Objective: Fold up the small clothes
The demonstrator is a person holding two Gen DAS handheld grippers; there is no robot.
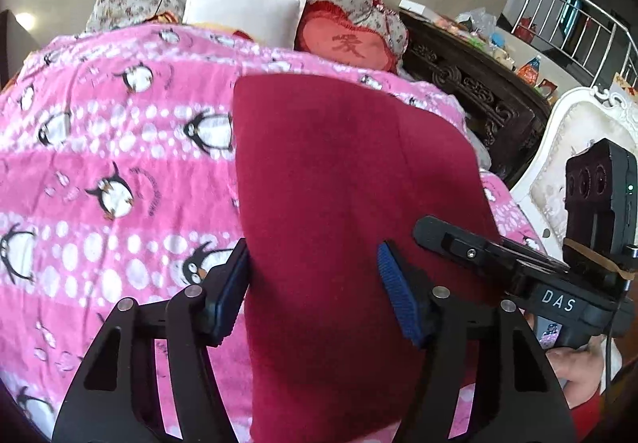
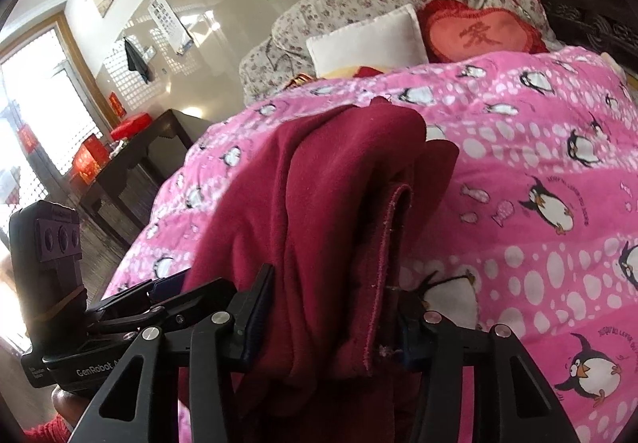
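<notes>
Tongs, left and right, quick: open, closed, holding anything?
Left tongs: open over the dark red fleece garment, not gripping.
Right tongs: shut on the garment's bunched folds.

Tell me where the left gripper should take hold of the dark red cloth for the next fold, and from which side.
Probably the near left edge of the dark red cloth, coming in from the blanket side. The left gripper is open, with that straight edge running right beside its left finger, flat on the pink penguin blanket. The right gripper has bunched layers between its fingers, so the left edge is the free one.
</notes>
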